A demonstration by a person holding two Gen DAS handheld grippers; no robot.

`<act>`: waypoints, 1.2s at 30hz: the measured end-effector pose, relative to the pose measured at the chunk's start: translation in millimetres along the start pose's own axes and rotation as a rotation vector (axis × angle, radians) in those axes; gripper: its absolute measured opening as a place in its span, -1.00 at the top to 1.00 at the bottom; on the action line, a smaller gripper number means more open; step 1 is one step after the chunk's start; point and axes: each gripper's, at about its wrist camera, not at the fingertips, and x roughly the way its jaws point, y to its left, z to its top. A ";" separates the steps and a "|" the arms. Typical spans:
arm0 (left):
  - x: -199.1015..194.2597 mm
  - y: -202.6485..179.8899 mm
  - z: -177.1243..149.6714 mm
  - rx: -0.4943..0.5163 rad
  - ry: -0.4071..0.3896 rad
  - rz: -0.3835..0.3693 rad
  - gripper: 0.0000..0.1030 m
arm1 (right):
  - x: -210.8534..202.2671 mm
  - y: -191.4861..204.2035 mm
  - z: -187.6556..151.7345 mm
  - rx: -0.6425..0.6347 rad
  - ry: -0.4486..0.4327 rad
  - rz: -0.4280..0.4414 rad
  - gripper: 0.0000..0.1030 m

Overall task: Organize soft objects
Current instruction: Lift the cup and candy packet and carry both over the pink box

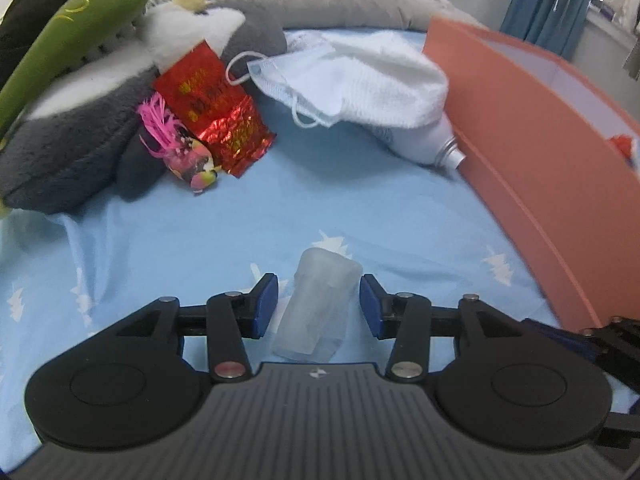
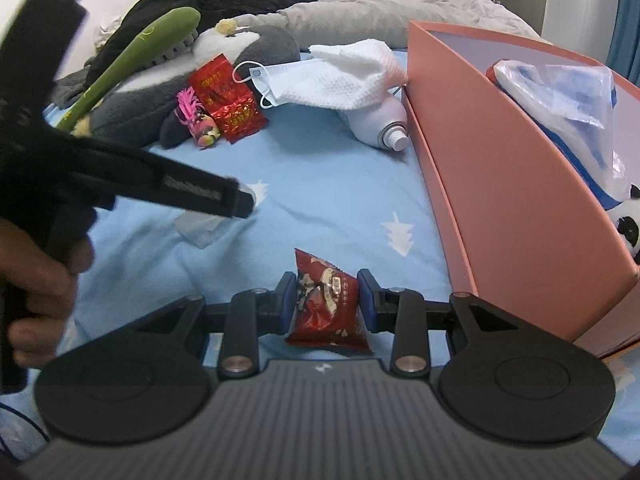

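In the left wrist view my left gripper (image 1: 319, 282) stands open over the blue bedsheet (image 1: 200, 240). A frosted, translucent soft piece (image 1: 316, 308) lies between its blue pads, which do not press on it. The right wrist view shows my right gripper (image 2: 327, 280) shut on a crinkled red snack packet (image 2: 326, 304), held just above the sheet beside the orange box (image 2: 500, 180). The left gripper (image 2: 240, 200) also shows there at the left, blurred, in a person's hand (image 2: 40, 300), with the translucent piece (image 2: 200, 228) under its tip.
At the far left lie a grey penguin plush (image 1: 80, 120), a green plush (image 1: 72, 28), a red foil packet (image 1: 212, 108) and a pink tasselled pouch (image 1: 180, 148). A face mask (image 1: 288, 80), a white towel (image 1: 380, 76) and a white bottle (image 1: 424, 144) lie beside the box, which holds a plastic-wrapped item (image 2: 560, 96) and a panda plush (image 2: 628, 224).
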 end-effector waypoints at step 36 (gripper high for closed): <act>-187.6 -25.1 -23.0 -0.168 -0.180 -0.063 0.56 | -127.3 -14.0 18.8 0.095 -0.168 0.045 0.30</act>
